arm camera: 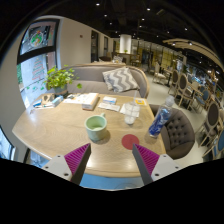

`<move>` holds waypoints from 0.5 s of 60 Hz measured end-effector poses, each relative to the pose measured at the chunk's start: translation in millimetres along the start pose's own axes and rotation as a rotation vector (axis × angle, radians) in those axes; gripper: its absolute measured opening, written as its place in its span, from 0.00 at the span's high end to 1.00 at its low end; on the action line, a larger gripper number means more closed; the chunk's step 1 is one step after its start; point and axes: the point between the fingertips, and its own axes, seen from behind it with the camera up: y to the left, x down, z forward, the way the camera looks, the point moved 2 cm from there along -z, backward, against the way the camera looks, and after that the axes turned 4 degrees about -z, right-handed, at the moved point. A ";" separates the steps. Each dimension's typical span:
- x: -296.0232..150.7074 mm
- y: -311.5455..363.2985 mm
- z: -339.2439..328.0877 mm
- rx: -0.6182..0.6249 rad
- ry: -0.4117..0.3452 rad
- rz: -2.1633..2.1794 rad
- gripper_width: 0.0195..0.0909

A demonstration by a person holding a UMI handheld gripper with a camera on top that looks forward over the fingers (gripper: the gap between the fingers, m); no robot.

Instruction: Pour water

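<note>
A pale green cup (95, 126) stands on the round wooden table (60, 130), ahead of my fingers. To its right lies a red coaster (130, 141), and beyond that a clear water bottle with a blue label (160, 117) stands near the table's right edge. A small clear glass (129, 113) stands behind the coaster. My gripper (112, 165) hangs above the table's near edge, open, with nothing between the pink pads (76, 155).
Books and papers (82, 100) lie at the table's far side, with a potted plant (58, 78) far left. A grey sofa with a zigzag cushion (120, 80) stands behind. A tufted grey chair (180, 130) is right of the table.
</note>
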 end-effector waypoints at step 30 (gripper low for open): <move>-13.1 -244.9 180.6 0.091 -0.148 0.134 0.08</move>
